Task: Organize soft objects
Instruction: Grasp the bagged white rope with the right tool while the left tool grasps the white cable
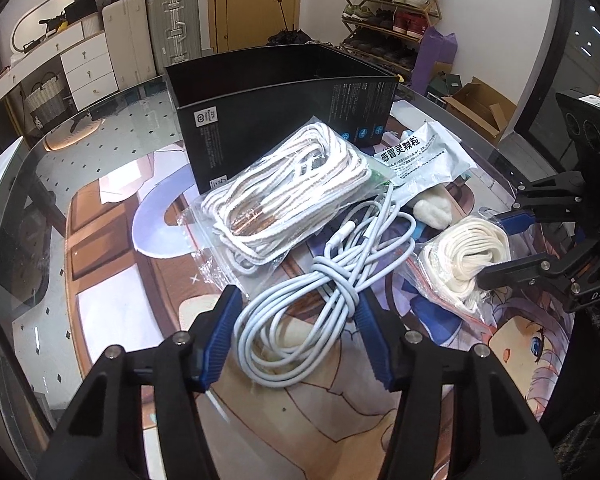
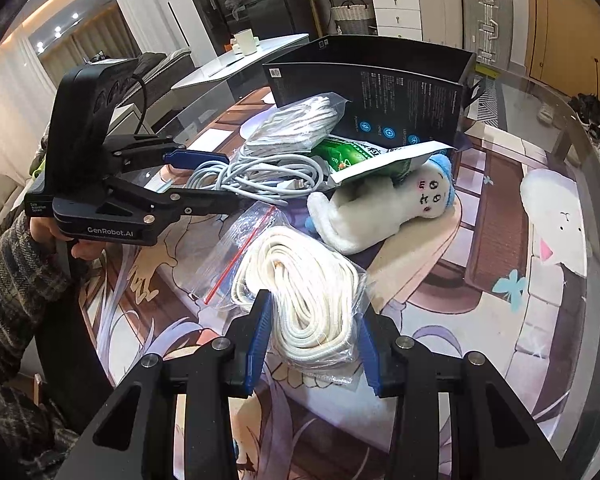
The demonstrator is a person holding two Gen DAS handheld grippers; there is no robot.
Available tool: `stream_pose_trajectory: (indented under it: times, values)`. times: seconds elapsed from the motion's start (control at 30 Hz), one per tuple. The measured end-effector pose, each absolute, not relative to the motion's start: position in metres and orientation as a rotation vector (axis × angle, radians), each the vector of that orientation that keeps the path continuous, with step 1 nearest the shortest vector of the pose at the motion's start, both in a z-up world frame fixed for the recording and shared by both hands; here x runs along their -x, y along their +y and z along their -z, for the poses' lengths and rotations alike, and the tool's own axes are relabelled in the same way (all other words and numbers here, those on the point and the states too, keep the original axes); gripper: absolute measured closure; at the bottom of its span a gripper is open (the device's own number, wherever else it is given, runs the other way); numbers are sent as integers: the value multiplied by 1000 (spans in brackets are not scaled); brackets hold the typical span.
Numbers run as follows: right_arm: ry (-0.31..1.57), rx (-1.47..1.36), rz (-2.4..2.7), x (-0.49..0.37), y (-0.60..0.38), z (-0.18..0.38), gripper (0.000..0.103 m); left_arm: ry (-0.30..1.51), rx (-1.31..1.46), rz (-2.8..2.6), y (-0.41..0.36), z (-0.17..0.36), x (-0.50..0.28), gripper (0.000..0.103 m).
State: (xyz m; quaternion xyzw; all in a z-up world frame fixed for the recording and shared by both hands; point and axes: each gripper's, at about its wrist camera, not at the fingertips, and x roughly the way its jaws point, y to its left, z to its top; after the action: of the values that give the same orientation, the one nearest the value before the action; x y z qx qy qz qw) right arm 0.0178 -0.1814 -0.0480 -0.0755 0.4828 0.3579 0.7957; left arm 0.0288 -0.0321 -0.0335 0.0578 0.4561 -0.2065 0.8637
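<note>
A loose white charging cable (image 1: 320, 292) lies coiled on the printed mat. My left gripper (image 1: 296, 320) stands open around it. The right pad touches the cable's knot, and the cable lies slack between the fingers (image 1: 220, 332). In the right wrist view the left gripper (image 2: 212, 180) straddles the same cable (image 2: 260, 176). My right gripper (image 2: 312, 336) is shut on a clear zip bag of cream rope (image 2: 308, 292), pads pressing both sides. The left wrist view shows that bag (image 1: 468, 252) between the right gripper (image 1: 500, 246) fingers.
An open black box (image 1: 284, 120) stands behind the pile. Against it leans a bag of striped rope (image 1: 288, 188). A white medicine sachet (image 1: 424, 156) overlaps a white plush toy (image 2: 392, 208). A plaid sleeve (image 2: 12, 280) holds the left gripper. The glass table's rim (image 2: 596, 208) curves at the right.
</note>
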Motion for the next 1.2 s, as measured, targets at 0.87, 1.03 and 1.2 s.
stream_pose_trajectory:
  times: [0.87,1.03,1.2]
  values:
    - [1030,78,-719,-16,-213,36,82,958,-34,347,-29,30,-4,48]
    - [1052,61,-737,-17,-208,42,82,968,-34,340,-34,33,-5,48]
    - [1040,30,-741,-17,-208,41,85,959,-28,327,-35,34,-4,48]
